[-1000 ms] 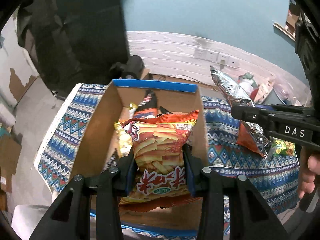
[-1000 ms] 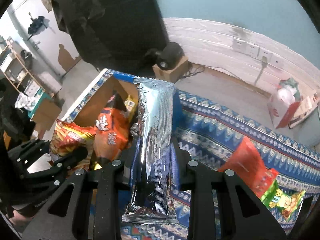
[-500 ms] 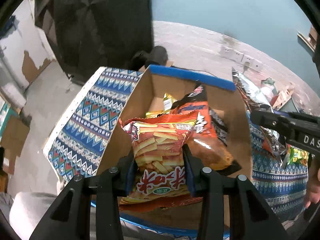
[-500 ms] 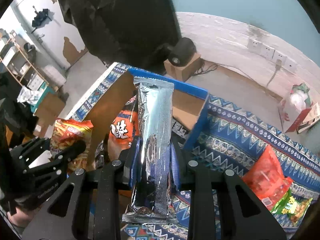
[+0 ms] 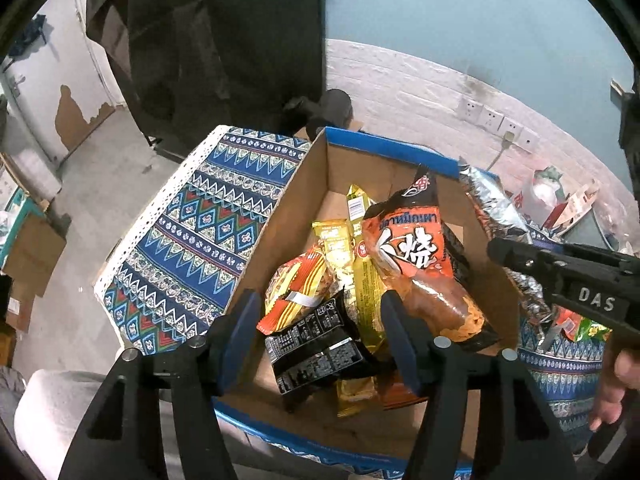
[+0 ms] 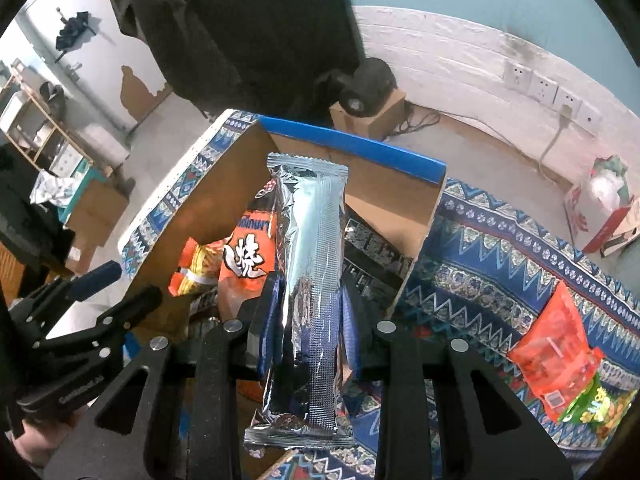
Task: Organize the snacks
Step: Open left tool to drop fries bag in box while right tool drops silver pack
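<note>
A cardboard box with a blue rim (image 5: 304, 184) (image 6: 352, 142) holds several snack bags: an orange-black bag (image 5: 416, 264) (image 6: 248, 256), yellow bars (image 5: 356, 240), a black pack (image 5: 316, 344) and the orange-yellow fries bag (image 5: 296, 292) lying inside. My left gripper (image 5: 320, 320) is open and empty above the box's near end. My right gripper (image 6: 310, 320) is shut on a long silver packet (image 6: 312, 272), held upright over the box's right side; the packet also shows in the left wrist view (image 5: 492, 204).
The box stands on a blue patterned tablecloth (image 5: 200, 232) (image 6: 500, 248). A red bag (image 6: 556, 348) and a green bag (image 6: 592, 404) lie on the cloth at right. A small cardboard box with a black object (image 6: 368, 108) sits on the floor behind.
My left gripper opened and let go of the fries bag, which now lies in the box. My right gripper moved the silver packet further over the box.
</note>
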Demonstrator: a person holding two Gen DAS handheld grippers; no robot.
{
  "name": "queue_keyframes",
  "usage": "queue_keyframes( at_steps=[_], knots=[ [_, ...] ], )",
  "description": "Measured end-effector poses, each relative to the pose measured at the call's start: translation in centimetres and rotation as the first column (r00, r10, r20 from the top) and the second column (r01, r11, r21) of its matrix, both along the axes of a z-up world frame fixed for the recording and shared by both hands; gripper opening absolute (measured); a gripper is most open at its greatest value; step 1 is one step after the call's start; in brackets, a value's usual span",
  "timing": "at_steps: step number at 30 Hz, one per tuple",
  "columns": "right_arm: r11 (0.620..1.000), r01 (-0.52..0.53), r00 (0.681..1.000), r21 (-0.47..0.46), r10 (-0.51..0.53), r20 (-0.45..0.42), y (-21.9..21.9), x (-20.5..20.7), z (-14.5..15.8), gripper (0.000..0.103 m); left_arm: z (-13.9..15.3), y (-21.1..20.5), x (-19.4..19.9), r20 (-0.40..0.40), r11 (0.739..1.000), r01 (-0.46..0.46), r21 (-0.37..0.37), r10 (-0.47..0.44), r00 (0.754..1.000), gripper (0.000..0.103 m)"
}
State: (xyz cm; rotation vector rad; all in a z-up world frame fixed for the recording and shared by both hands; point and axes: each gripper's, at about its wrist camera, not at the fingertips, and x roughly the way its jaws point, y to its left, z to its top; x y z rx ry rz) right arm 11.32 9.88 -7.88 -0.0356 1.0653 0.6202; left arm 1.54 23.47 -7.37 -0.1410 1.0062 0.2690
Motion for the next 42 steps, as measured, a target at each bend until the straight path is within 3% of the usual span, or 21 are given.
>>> queue_keyframes(
  at_steps=[6,10,15,20,30,42],
  knots=[
    [1.0,0.007,1.0,-0.002,-0.007,-0.006,0.3,0.2,-0.3,0.028,0.4,-0.1,0.0,0.008,1.0,0.002,-0.002,-0.002,1.0,0.065],
    [1.0,0.019,1.0,0.0,-0.019,0.003,-0.2,0.1,0.0,0.043,0.7,-0.6,0.0,0.013,1.0,0.012,-0.008,-0.012,1.0,0.065],
    [1.0,0.03,0.999,-0.003,-0.03,0.012,-1.4,-0.2,0.7,0.054,1.2,-1.9,0.2,0.026,0.999,0.042,-0.022,-0.041,0.999,0.066],
    [0.999,0.046,0.999,-0.013,-0.045,0.028,-3.0,-0.7,1.3,0.058,1.7,-3.8,0.5,0.034,0.997,0.083,-0.008,-0.082,0.996,0.068],
    [0.992,0.121,0.99,-0.047,-0.117,0.075,-8.4,-1.3,2.4,0.073,1.8,-8.6,1.2,0.029,0.986,0.17,-0.001,-0.169,0.985,0.073],
    [0.974,0.211,0.975,-0.08,-0.204,0.087,-15.5,-1.4,2.0,0.077,1.3,-16.0,3.1,-0.012,0.953,0.299,0.05,-0.299,0.954,0.075]
  ],
)
